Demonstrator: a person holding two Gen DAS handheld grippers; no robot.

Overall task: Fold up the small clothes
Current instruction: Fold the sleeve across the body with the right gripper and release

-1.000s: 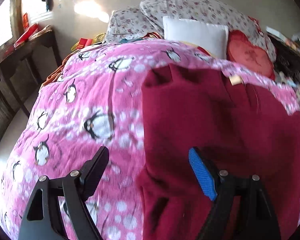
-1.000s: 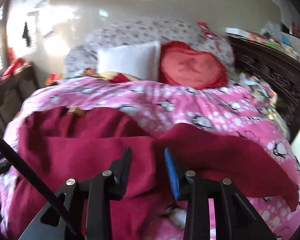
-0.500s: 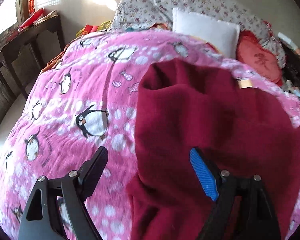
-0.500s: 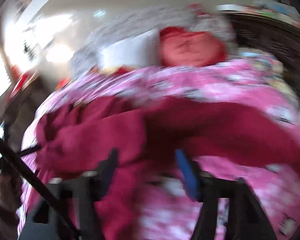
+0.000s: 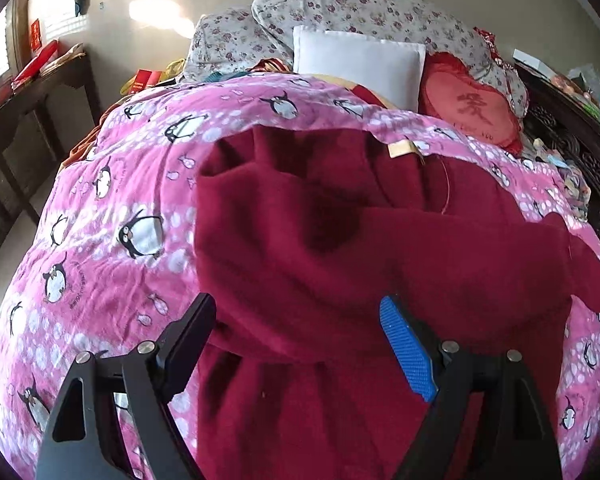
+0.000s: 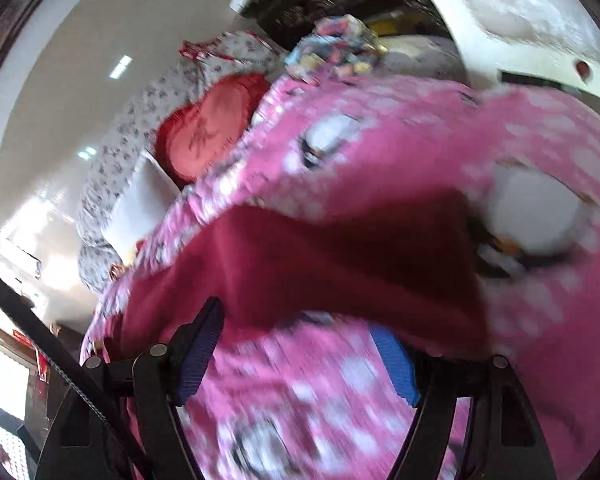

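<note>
Between the fingers of my left gripper lies the dark red garment, spread on the bed; the fingers stand wide apart and press on nothing. A fold of the garment crosses from nine o'clock to three, and a pale label sits at its far edge near one o'clock; I cannot read any writing on it. Under it is the pink penguin blanket; one penguin at nine o'clock carries a ring of small letters too fine to read. Beyond, at twelve o'clock, lean a white pillow and a red heart cushion bearing a darker stitched character.

My right gripper is rolled over and its view is blurred. Its fingers are apart and closing slightly, holding nothing, with a sleeve-like part of the garment just ahead at twelve o'clock.
</note>
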